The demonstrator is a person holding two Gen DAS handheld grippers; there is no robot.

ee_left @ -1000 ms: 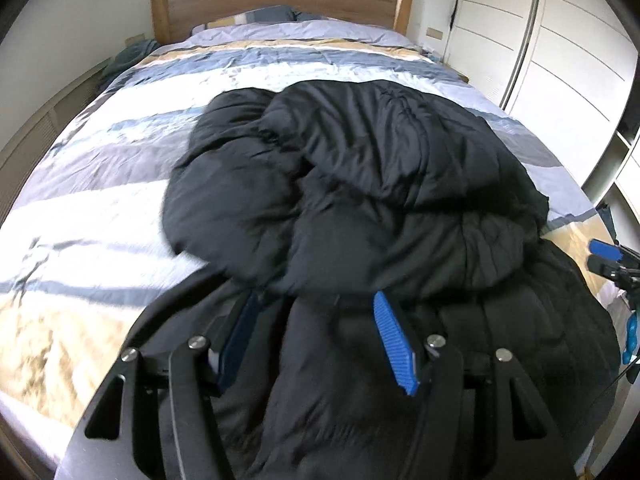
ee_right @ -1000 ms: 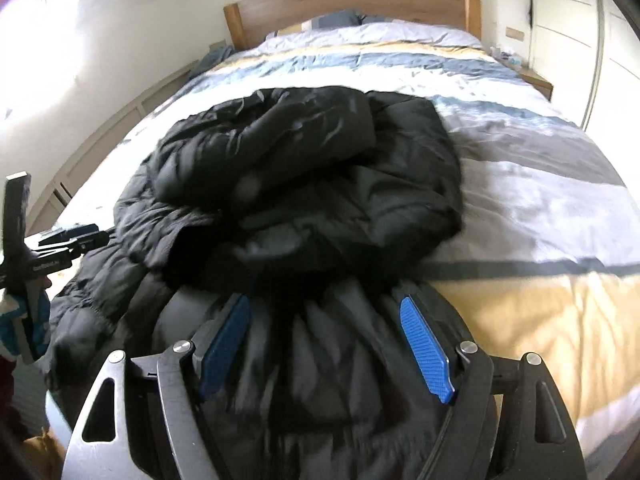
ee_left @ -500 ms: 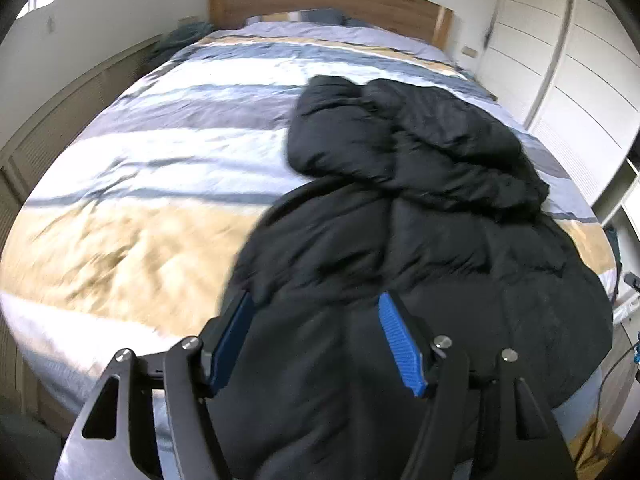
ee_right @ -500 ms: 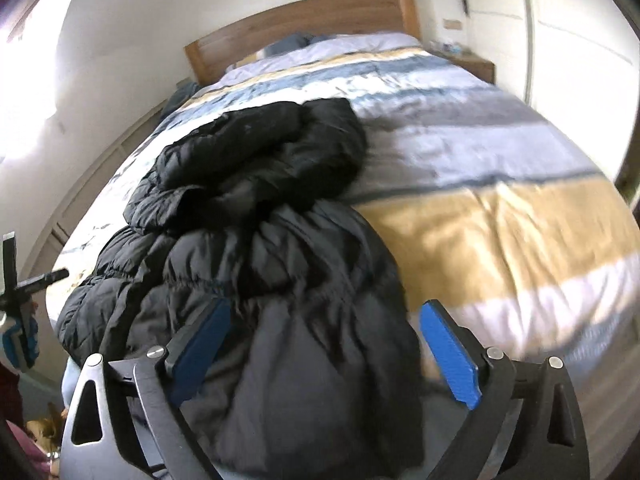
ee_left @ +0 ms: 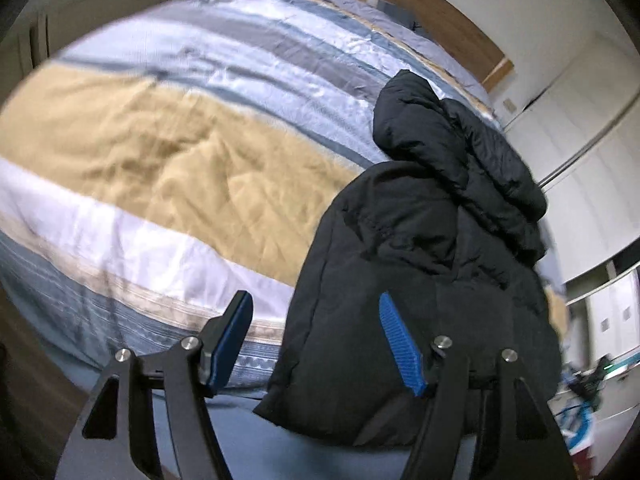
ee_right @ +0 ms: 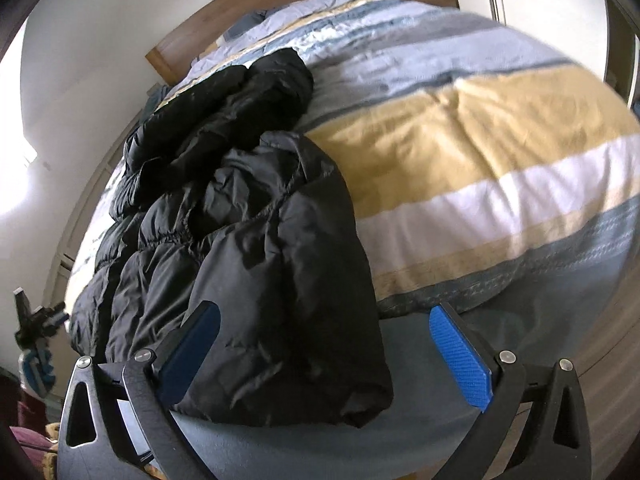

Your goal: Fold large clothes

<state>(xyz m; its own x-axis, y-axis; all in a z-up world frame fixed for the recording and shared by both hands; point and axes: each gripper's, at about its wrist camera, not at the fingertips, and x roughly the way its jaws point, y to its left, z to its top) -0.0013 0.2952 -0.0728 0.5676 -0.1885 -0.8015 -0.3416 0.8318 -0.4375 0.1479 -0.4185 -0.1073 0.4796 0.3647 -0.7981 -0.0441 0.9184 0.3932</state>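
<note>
From the left wrist, the left gripper (ee_left: 316,344) is hovering at the foot of the bed with its blue-padded fingers (ee_left: 400,346) spread wide and gripping nothing. The black quilted puffer jacket (ee_left: 420,264) is lying lengthwise on the striped blue, white and mustard duvet (ee_left: 160,152), its lower hem drooping over the foot edge of the bed. The left finger is standing over bare duvet, the right finger over the jacket's hem corner, so the jaws are straddling the garment's left edge. To do this well, I judge the gripper should be closing on that hem corner itself, biting through both padded layers rather than skimming the slippery shell.

From the right wrist, the right gripper (ee_right: 326,354) is also gaping wide and empty, its fingers bracketing the opposite corner of the hanging hem. The jacket's upper part is bunching into a dark heap towards the wooden headboard (ee_right: 248,12). A sound grasp here would mean taking the corner at the same height as the other hand, so the hem is rising level.

The jacket is bulky and springy, so it will probably be resisting a crease. Lifting both corners together and carrying them towards the heaped upper part, keeping the hem taut between the hands, should give a squarer fold. A shallow pinch risks the shell sliding out.
</note>
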